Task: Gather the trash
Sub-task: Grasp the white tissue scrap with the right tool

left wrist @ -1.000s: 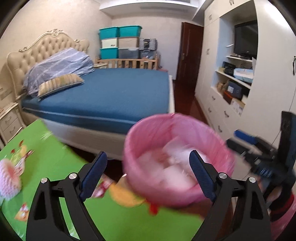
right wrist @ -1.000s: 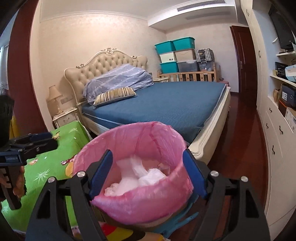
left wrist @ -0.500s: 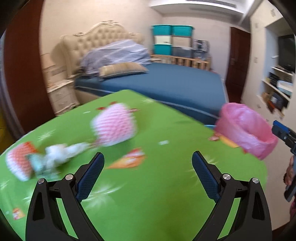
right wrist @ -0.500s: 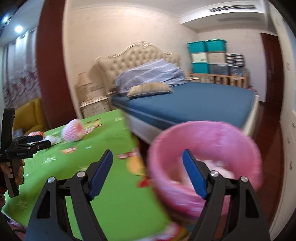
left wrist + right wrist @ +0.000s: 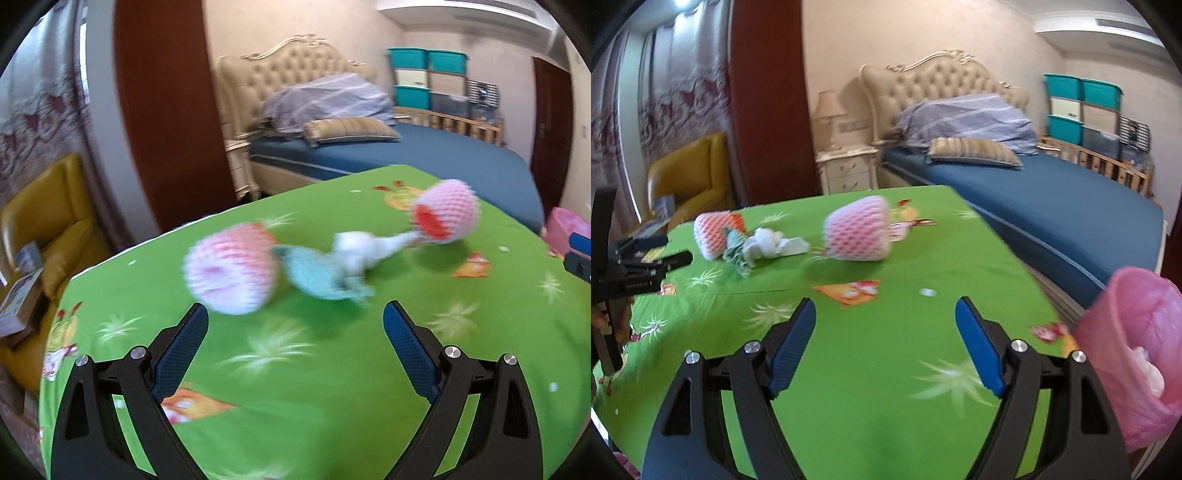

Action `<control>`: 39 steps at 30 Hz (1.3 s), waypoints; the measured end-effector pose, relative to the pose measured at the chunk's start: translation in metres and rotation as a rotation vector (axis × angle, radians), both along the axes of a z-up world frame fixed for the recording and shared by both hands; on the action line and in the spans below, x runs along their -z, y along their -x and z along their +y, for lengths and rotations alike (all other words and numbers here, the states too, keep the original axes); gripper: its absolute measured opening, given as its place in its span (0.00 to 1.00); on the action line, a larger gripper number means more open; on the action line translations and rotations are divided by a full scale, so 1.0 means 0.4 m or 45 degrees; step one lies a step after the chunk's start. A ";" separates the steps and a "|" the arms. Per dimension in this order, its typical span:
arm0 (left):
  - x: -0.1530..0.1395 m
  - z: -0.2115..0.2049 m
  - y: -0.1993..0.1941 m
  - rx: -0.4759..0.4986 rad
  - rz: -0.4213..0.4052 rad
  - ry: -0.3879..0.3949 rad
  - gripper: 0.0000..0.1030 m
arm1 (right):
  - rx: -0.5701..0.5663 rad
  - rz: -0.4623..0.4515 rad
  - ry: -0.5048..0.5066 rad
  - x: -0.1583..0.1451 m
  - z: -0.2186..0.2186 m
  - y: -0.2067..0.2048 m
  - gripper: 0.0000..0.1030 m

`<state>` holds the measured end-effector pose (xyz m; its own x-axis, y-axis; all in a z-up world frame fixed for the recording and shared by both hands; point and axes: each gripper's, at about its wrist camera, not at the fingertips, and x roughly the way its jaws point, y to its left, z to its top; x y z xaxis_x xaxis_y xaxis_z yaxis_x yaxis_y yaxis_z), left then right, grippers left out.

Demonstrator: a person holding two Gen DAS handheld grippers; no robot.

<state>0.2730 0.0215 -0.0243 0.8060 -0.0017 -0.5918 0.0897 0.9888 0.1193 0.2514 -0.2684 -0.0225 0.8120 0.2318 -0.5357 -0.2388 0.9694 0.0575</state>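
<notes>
Trash lies on a green patterned table [image 5: 295, 387]: a pink foam fruit net [image 5: 231, 271] on the left, a teal wrapper [image 5: 317, 277], crumpled white tissue [image 5: 360, 249] and a second pink foam net [image 5: 445, 212] further right. My left gripper [image 5: 295, 325] is open and empty just short of the wrapper. In the right wrist view the same nets [image 5: 857, 229] [image 5: 709, 236] and tissue [image 5: 768, 245] lie far ahead. My right gripper [image 5: 884, 317] is open and empty over the table [image 5: 868, 369]. A pink-lined trash bin [image 5: 1134, 354] holding tissue stands at the right edge.
A blue bed [image 5: 1052, 195] with pillows lies beyond the table. A yellow armchair [image 5: 48, 221] and a white nightstand [image 5: 847, 170] stand at the left. The left gripper shows at the left of the right wrist view [image 5: 646, 266]. Teal storage boxes [image 5: 1082, 107] are stacked at the back.
Both grippers have swung left, away from the pink bin and toward the trash on the table. The bin went from between my right fingers to the right edge. Both stayed open.
</notes>
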 end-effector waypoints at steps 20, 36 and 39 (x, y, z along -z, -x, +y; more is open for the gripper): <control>0.029 0.207 -0.017 -0.202 -0.084 0.127 0.87 | -0.202 0.088 0.114 0.005 0.386 -0.227 0.57; 0.061 0.254 -0.027 -0.285 0.017 0.266 0.87 | -0.167 0.278 0.093 0.082 0.495 -0.408 0.51; 0.063 0.256 -0.029 -0.284 0.025 0.257 0.87 | -0.171 0.330 0.125 0.100 0.500 -0.412 0.51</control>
